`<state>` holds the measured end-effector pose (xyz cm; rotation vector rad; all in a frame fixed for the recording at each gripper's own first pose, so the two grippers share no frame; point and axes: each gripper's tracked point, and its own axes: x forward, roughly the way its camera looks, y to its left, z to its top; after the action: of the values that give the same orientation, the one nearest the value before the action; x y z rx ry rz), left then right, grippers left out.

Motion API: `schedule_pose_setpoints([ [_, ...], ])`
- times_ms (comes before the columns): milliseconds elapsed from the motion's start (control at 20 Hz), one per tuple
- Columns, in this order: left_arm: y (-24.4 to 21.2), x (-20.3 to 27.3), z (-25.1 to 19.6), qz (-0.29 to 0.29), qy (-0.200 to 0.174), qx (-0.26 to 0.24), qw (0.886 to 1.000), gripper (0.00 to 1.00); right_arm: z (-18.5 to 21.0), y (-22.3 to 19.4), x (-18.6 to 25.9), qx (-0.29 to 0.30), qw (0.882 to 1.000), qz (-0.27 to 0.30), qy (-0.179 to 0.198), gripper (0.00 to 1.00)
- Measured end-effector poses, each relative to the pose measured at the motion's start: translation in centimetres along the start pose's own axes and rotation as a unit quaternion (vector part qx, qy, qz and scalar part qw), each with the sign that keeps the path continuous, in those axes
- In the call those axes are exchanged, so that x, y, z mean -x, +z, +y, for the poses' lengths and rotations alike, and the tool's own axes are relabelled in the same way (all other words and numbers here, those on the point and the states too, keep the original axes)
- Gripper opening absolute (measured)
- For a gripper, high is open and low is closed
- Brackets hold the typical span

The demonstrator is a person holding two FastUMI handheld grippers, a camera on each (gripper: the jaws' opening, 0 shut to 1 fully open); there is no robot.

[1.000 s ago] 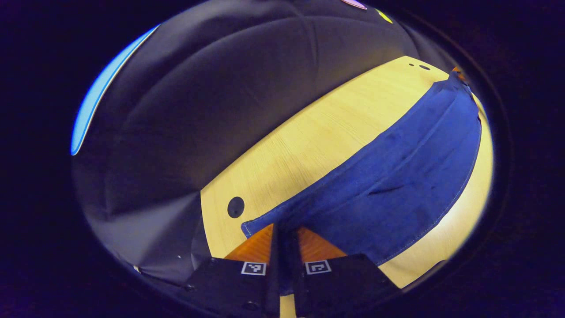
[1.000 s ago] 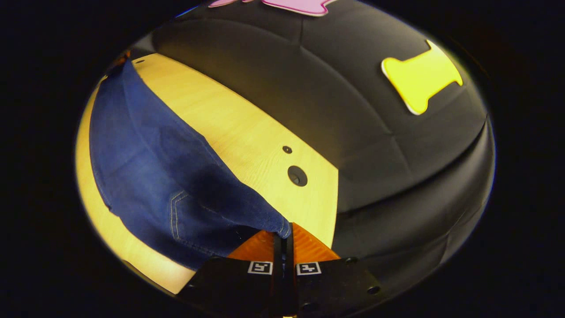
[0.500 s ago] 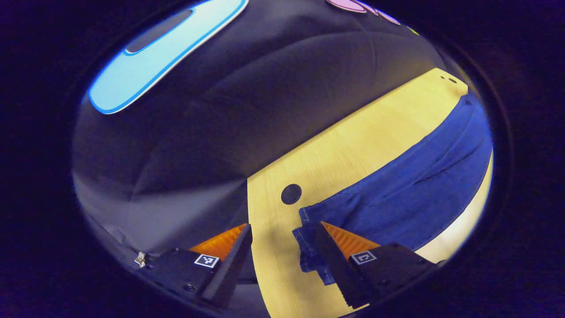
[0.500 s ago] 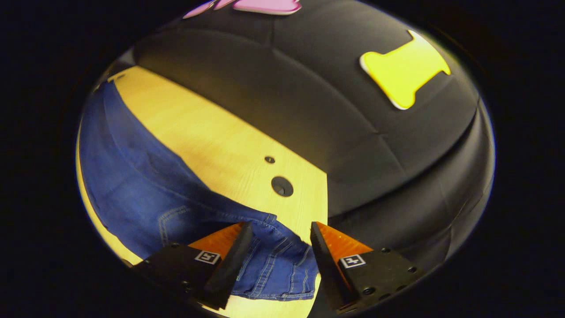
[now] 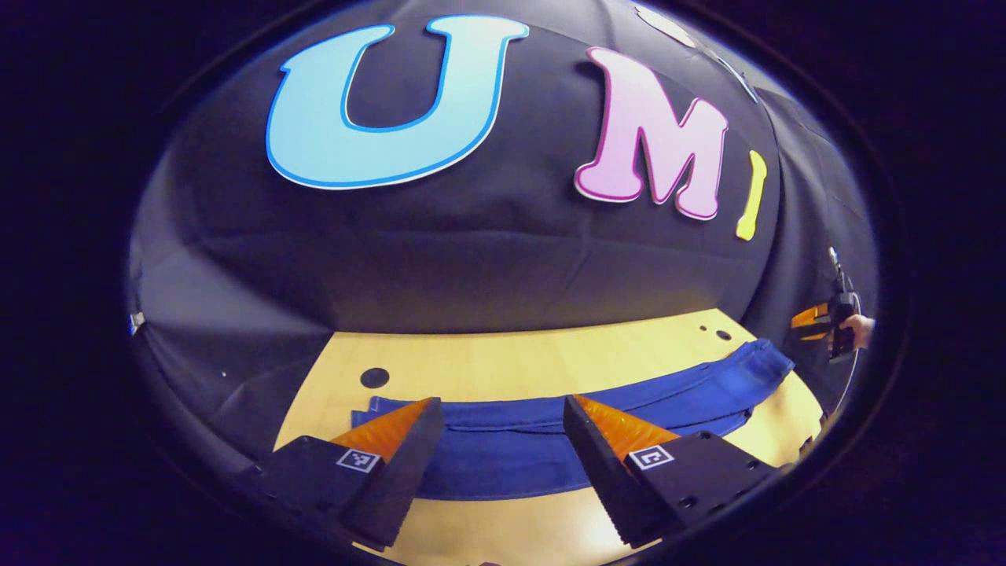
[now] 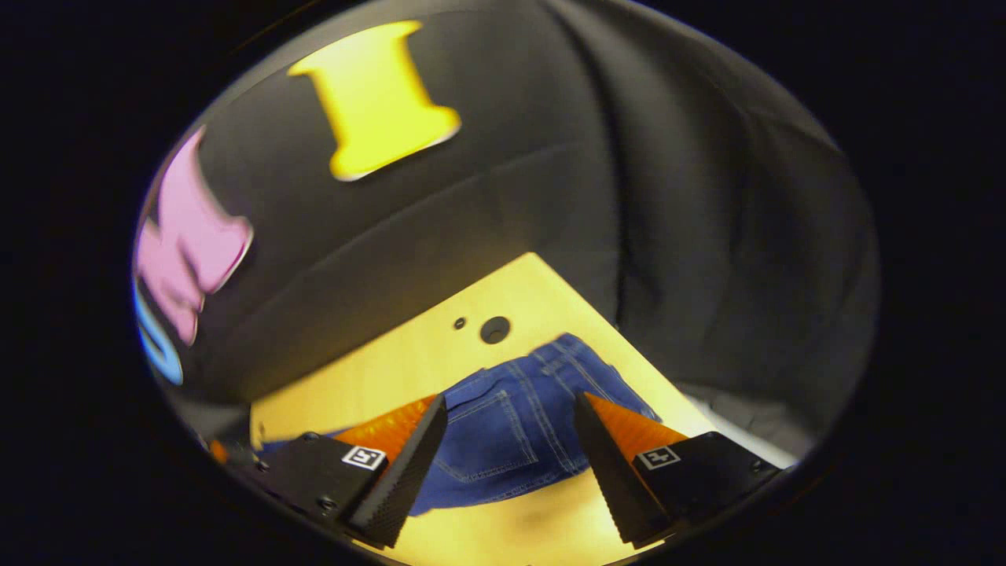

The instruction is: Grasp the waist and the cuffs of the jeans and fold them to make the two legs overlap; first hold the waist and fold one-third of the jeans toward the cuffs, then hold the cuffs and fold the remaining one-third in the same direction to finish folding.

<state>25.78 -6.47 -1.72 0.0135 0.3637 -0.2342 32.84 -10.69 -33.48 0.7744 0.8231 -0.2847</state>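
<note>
Both tools released since earlier, backed off jeans (image 5: 550, 448). Left tool (image 5: 499, 440), right tool (image 6: 511, 440) gaping, empty. Regrip waist (image 6: 550, 369) squarely with right tool; fold toward cuffs.

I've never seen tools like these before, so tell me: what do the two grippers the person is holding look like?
Each gripper has two wedge-shaped fingers, orange and ribbed on the outer faces, black and finely toothed on the inner ones. They sit on black blocks with screws, each bearing a small black-and-white square marker. The right gripper looks the same. Seen from the left gripper view it shows orange and black, with a thin cable.
</note>
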Motion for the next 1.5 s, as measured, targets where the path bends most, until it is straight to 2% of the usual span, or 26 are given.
schedule_pose_setpoints([
  [50,0.3,1.3,-1.5,-0.008,-0.007,-0.013,1.0,0.99,-1.8,-0.8,-0.9,-0.011,0.999,0.012,-0.028,0.98],
  [150,0.2,3.1,-4.4,-0.018,-0.027,-0.023,0.999,0.98,-3.7,-3.2,-3.0,-0.027,0.997,0.042,-0.061,0.97],
  [200,-0.4,4.2,-5.8,-0.013,-0.037,-0.026,0.999,0.98,-3.6,-4.5,-4.1,-0.046,0.995,0.059,-0.063,0.98],
  [350,-0.9,6.4,-7.4,-0.002,-0.036,-0.045,0.998,0.99,-5.1,-5.9,-6.3,-0.102,0.99,0.072,-0.071,0.98],
  [450,-1.2,7.4,-7.2,0.005,-0.022,-0.056,0.998,0.99,-5.7,-6.5,-7.7,-0.109,0.988,0.076,-0.084,0.98],
  [550,-1.9,8.6,-6.9,0.013,-0.005,-0.055,0.998,0.99,-5.7,-5.3,-8.1,-0.114,0.989,0.048,-0.078,0.98],
  [650,-2.8,9.2,-6.4,0.025,0.009,-0.045,0.999,0.99,-7.6,-6.1,-7.3,-0.111,0.988,0.059,-0.087,0.78],
  [750,-3.6,9.5,-5.6,0.034,0.026,-0.035,0.998,0.99,-7.5,-5.3,-7.1,-0.125,0.988,0.053,-0.069,0.41],
  [900,-4.2,9.6,-5.5,0.033,0.026,-0.017,0.999,0.99,-6.9,-4.8,-6.7,-0.133,0.989,0.046,-0.052,0.2],
  [950,-4.3,9.6,-5.4,0.032,0.022,-0.015,0.999,0.99,-6.3,-3.9,-6.4,-0.132,0.99,0.031,-0.047,0.2],
  [1000,-4.3,9.5,-5.3,0.03,0.015,-0.016,0.999,0.99,-5.5,-2.8,-6.0,-0.133,0.99,0.012,-0.036,0.14],
  [1150,-4.3,9.4,-4.1,0.027,0.003,-0.021,0.999,0.99,-1.4,-0.2,-3.3,-0.108,0.994,-0.034,-0.005,0.13],
  [1200,-4.2,9.5,-3.7,0.026,-0.002,-0.022,0.999,0.99,0.6,0.3,-2.6,-0.084,0.995,-0.047,0.008,0.03],
  [1250,-4.0,9.7,-3.3,0.022,-0.007,-0.024,0.999,0.99,3.2,0.6,-2.0,-0.064,0.996,-0.059,0.025,0.13],
  [1400,-5.1,9.9,-1.8,0.029,-0.013,-0.014,0.999,0.98,13.7,-0.5,0.3,0.013,0.991,-0.091,0.099,0.12],
  [1500,-5.8,10.2,-0.9,0.037,-0.012,-0.01,0.999,0.99,22.0,-4.0,3.1,0.062,0.98,-0.095,0.165,0.13],
])
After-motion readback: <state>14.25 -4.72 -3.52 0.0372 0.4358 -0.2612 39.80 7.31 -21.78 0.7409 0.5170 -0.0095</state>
